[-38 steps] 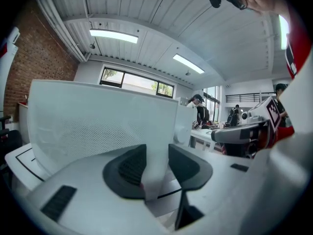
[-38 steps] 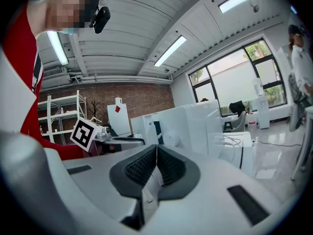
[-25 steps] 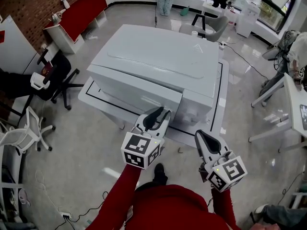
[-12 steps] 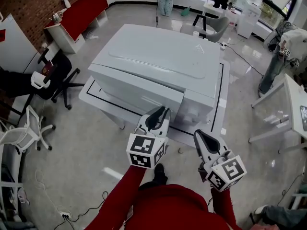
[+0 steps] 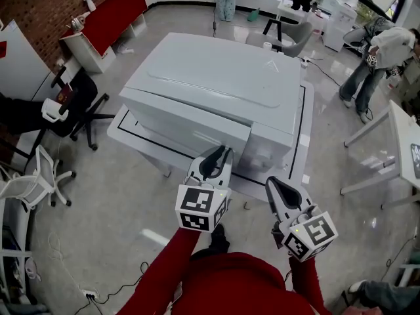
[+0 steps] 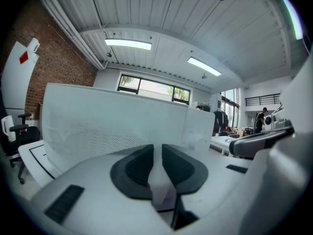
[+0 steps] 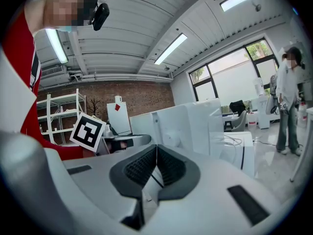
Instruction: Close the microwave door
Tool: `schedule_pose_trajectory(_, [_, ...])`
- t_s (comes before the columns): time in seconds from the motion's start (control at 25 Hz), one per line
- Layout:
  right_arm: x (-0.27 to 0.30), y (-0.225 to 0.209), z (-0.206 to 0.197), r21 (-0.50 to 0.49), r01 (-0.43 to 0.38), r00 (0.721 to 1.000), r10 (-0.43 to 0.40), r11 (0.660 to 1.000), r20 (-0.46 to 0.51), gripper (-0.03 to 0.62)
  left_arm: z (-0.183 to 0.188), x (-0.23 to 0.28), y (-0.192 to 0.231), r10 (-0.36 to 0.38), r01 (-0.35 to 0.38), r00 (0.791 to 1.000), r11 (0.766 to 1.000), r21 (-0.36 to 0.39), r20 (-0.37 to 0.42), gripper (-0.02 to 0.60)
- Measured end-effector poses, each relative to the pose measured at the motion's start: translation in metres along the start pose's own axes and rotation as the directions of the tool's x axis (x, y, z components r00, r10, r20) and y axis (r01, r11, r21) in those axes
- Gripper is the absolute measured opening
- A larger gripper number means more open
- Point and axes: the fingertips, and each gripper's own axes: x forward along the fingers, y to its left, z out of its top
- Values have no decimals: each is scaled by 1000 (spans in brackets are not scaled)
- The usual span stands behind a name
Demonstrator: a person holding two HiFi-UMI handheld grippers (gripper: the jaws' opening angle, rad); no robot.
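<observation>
- Red sleeves [image 5: 164,268]: both forearms reach forward from the torso, side by side, with the left a bit further ahead.
- Left cube [image 5: 201,208] and right cube [image 5: 310,237] sit at the rear of each gripper, markers facing up toward the head view.
- Right gripper [image 5: 270,182]: points ahead, roughly level with a slight nose-down tilt. It hangs over the floor [image 5: 118,195] just off the near edge of the white table [image 5: 303,136], toward its near right corner. Jaws are clenched pad to pad with nothing in them. It is apart from the microwave [image 5: 216,77].
- Left gripper [image 5: 226,152]: same level, slightly nose-down pose. Its tips are up at the lower right corner of the door [image 5: 184,126]. Jaws are released to a narrow slit with nothing between them. Cannot tell if the tips touch the door.
- The white table has a black line round its border, and the microwave fills most of it.
- The microwave is big and white, with its front along the table's near edge, facing the person.
- The door takes the left part of the front, with the control panel [image 5: 269,151] to its right. The door lies against the body and looks closed. Its face stands slightly proud of the control panel, and whether it is latched cannot be told.
- Far left: a black office chair [image 5: 75,113] on the floor, with a red-topped bench [image 5: 111,18] beyond it by the brick wall.
- Far right: a person [image 5: 377,51] stands well apart from the table.
</observation>
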Motion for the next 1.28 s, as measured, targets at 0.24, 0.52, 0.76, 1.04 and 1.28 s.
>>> schedule_pose_trajectory(0.24, [1, 0, 0, 1, -6, 1000, 6, 1000, -1, 15, 2, 6, 0, 12, -12, 1000, 1000, 3, -5, 66])
schedule_pose_trajectory(0.52, [0, 0, -4, 14, 1, 1000, -1, 1000, -10, 15, 4, 17, 3, 30, -30, 999, 999, -36, -12, 61])
schedule_pose_trajectory(0.76, [-4, -4, -3, 22, 16, 1000, -16, 1000, -7, 15, 5, 16, 3, 16, -16, 1000, 999, -33, -2, 61])
schedule_pose_trajectory(1.04, [-3, -2, 0, 20, 24, 1000, -24, 1000, 0, 15, 4, 14, 4, -31, 31, 1000, 999, -31, -3, 57])
schedule_pose_trajectory(1.28, [-3, 3, 1, 15, 31, 1000, -31, 999, 6, 15, 8, 0, 8, -78, 79, 997, 996, -35, 23, 48])
